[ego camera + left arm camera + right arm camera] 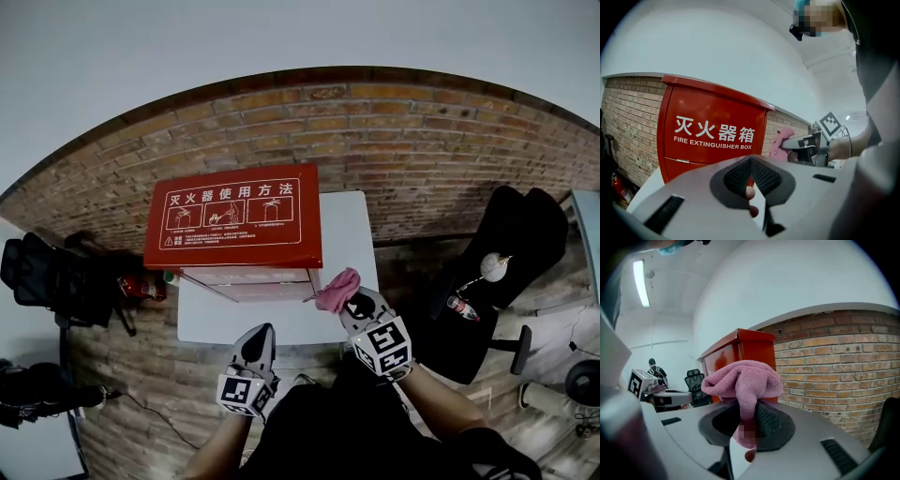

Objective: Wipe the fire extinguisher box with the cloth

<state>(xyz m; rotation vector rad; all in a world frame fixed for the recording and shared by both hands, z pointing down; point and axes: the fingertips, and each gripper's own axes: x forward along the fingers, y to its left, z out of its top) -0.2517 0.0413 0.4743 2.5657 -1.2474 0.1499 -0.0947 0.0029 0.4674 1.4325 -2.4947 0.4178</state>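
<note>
The red fire extinguisher box (236,225) stands on a white table (349,234), its lid printed with white instruction pictures. My right gripper (355,303) is by the box's front right corner, shut on a bunched pink cloth (337,289). In the right gripper view the cloth (743,380) bulges out above the jaws (747,414), with the box (736,350) just behind it. My left gripper (265,330) hovers at the table's near edge, below the box, with its jaws shut and nothing in them. The left gripper view shows the box front (712,136) and the cloth (780,143).
Black office chairs (56,277) and a small red extinguisher (141,287) sit left of the table. Another black chair (511,244) with a bottle (463,307) is on the right. A brick wall (431,150) runs behind. A person (655,367) stands far off.
</note>
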